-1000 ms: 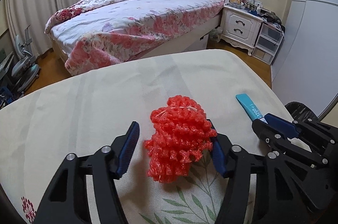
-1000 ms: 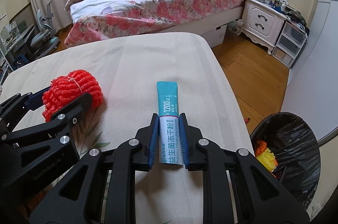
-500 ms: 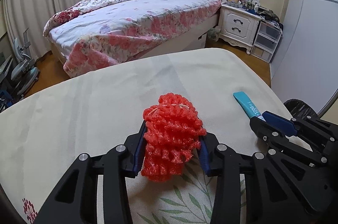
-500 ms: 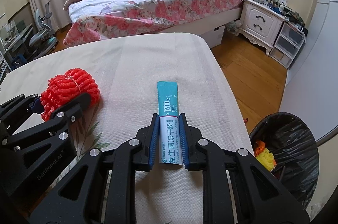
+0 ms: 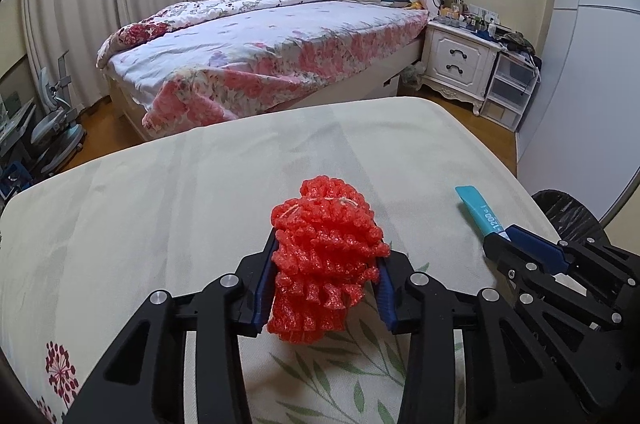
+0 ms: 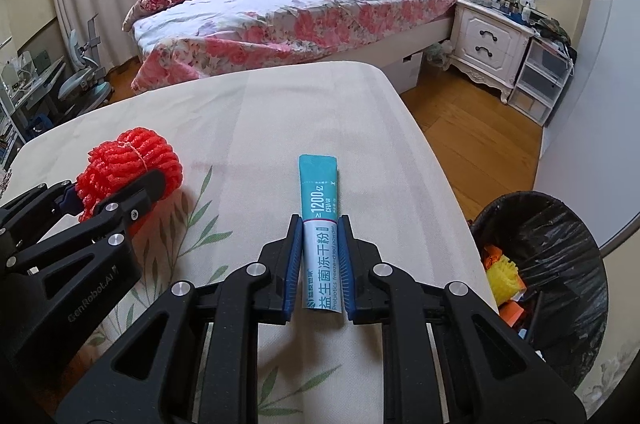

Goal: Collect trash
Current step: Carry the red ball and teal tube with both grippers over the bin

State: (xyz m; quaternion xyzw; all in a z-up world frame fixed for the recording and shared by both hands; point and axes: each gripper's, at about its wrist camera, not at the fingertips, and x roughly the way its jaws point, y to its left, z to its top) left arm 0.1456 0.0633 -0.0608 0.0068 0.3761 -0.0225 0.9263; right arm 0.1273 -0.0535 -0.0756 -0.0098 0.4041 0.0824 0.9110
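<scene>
A red foam net bundle (image 5: 326, 256) is squeezed between the blue pads of my left gripper (image 5: 326, 264), just above the cream tablecloth (image 5: 180, 208). The bundle also shows at the left of the right wrist view (image 6: 132, 164). My right gripper (image 6: 320, 252) is shut on a teal and white probiotic powder sachet (image 6: 320, 220), which sticks out forward past the fingers. The sachet's teal end shows in the left wrist view (image 5: 476, 210). A black-lined trash bin (image 6: 560, 264) with yellow and orange trash inside stands on the floor off the table's right edge.
The table's right edge (image 6: 436, 176) drops to a wooden floor (image 6: 472, 128). A flowered bed (image 6: 304, 4) and a white nightstand (image 6: 492, 44) stand beyond the table. A white wall panel (image 6: 592, 104) rises behind the bin. Chairs and a desk (image 6: 60, 80) stand at far left.
My left gripper has closed from open onto the red foam net bundle and lifted it slightly. The right gripper stays shut on the sachet, almost unmoved.
</scene>
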